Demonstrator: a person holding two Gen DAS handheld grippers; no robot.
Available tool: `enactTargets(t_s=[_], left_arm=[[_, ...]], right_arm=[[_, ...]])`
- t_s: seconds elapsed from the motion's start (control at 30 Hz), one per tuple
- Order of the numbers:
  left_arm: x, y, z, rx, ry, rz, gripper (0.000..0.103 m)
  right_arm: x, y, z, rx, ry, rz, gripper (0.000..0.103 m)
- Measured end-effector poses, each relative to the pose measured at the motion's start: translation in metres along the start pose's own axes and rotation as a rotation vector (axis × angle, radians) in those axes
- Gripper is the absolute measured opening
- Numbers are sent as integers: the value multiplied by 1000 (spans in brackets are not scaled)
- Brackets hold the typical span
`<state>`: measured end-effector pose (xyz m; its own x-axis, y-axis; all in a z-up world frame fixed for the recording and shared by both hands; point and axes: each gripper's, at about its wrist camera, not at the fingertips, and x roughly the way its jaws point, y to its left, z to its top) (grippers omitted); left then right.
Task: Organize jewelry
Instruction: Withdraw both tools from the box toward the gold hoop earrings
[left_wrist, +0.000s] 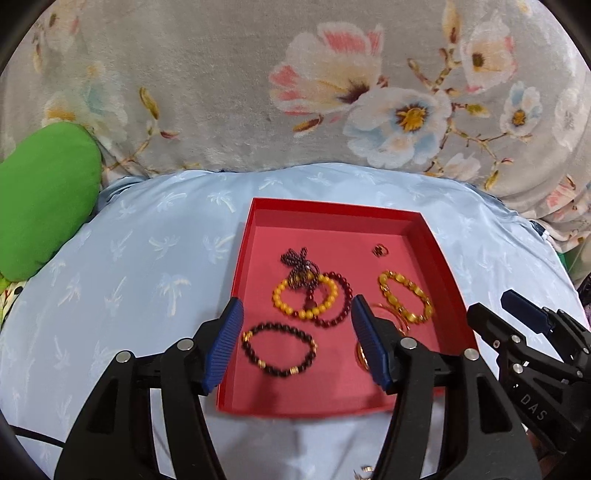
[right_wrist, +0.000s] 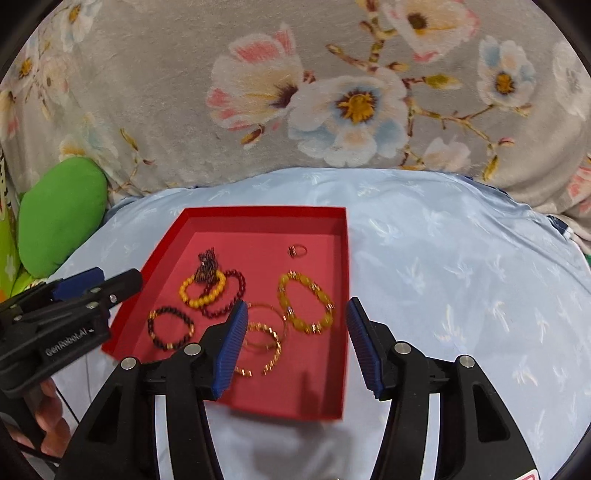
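A shallow red tray (left_wrist: 334, 206) (right_wrist: 266, 211) lies on a light blue cloth. In it are a black bead bracelet (left_wrist: 279, 349) (right_wrist: 170, 328), a yellow bead bracelet (left_wrist: 304, 299) (right_wrist: 202, 291), a dark red bead bracelet (left_wrist: 341, 306) (right_wrist: 231, 295), a dark tangled chain (left_wrist: 299, 264) (right_wrist: 207, 264), an amber bracelet (left_wrist: 406, 301) (right_wrist: 306, 306), thin gold bangles (right_wrist: 262, 341) and a small ring (left_wrist: 380, 250) (right_wrist: 297, 250). My left gripper (left_wrist: 297, 341) is open over the tray's near side, above the black bracelet. My right gripper (right_wrist: 295, 341) is open over the tray's right part, empty.
The light blue cloth (left_wrist: 147, 258) (right_wrist: 461, 258) covers a rounded cushion. A grey floral blanket (left_wrist: 240, 74) (right_wrist: 166, 74) rises behind it. A green cushion (left_wrist: 40, 206) (right_wrist: 59, 218) lies at the left. The right gripper shows at the left wrist view's right edge (left_wrist: 524, 306).
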<state>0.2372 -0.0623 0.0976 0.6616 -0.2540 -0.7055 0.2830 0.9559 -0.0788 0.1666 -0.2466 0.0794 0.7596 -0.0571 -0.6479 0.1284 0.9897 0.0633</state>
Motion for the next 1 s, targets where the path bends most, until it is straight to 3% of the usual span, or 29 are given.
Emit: enactTargets(t_s=[0.3,0.6,1.0], left_arm=[[-35,-19,-53,34,31,-32,58],[-34,-34,-114,46,124,-59,58],[-18,-37,-138,23,167,-49,58]], right_arm=[[-46,-4,-59,-20,14,-16,54],[-44,-16,-122,-2,93,-39,54],[-19,-27,-137,46,137,-62,54]])
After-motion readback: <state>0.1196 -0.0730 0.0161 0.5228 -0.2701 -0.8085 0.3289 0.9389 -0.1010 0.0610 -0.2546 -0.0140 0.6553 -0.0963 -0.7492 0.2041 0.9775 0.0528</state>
